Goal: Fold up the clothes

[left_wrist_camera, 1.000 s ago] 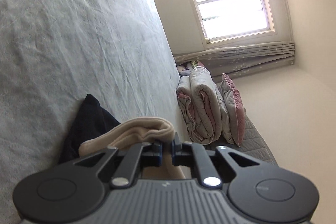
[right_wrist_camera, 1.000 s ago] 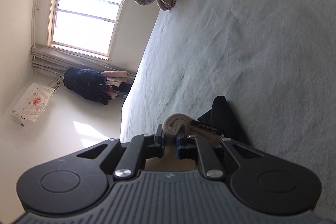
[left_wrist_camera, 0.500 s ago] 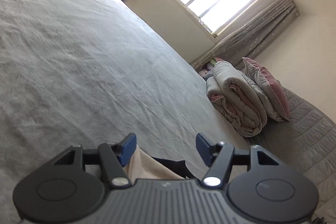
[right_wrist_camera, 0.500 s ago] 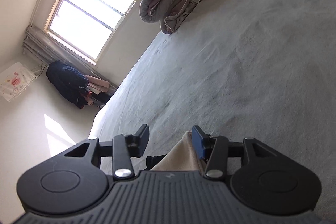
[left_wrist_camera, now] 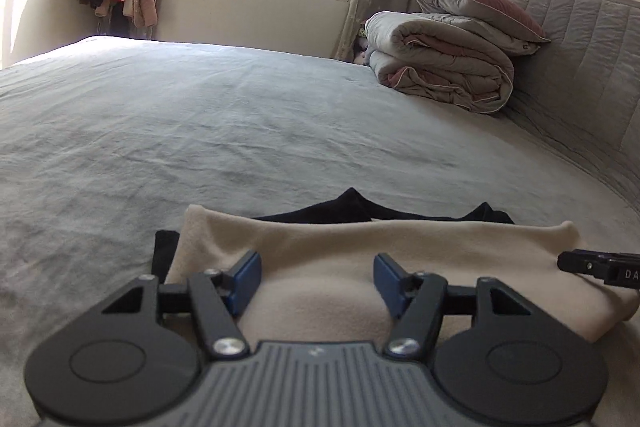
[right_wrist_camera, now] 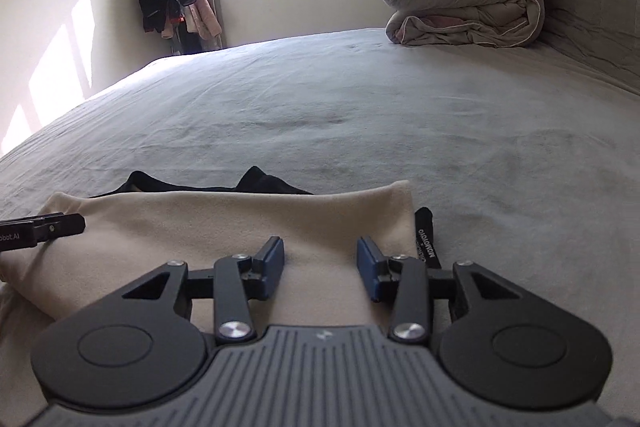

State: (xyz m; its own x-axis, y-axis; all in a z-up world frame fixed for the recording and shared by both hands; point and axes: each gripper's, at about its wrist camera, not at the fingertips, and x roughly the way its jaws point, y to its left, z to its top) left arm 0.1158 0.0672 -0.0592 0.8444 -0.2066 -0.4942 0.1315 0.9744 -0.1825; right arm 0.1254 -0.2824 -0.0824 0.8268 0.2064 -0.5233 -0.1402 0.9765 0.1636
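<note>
Fold just laid down. Beige garment (left_wrist_camera: 360,247) lying flat near the front of the grey bedsheet (left_wrist_camera: 200,115), on top of a black garment (left_wrist_camera: 352,205) whose corners peek out beyond its far edge (a black printed strip (right_wrist_camera: 425,239) shows at the right end in the right wrist view). A second ago: both grippers clamped on a bunched roll of beige cloth, cameras rolled sideways. Now: level again, cloth let go. Left gripper (left_wrist_camera: 316,281) spread wide and empty, blue pads (left_wrist_camera: 246,277) clear of the fabric beneath. Right gripper (right_wrist_camera: 320,267) likewise released, jaws narrowing again with nothing pinched between them, only the beige surface below. Each gripper's tip visible at the edge of the other's view, above opposite ends of the garment. Likely meaning: one fold complete and holding its shape; next probably a smoothing pass or a fresh grasp for a further fold.
</note>
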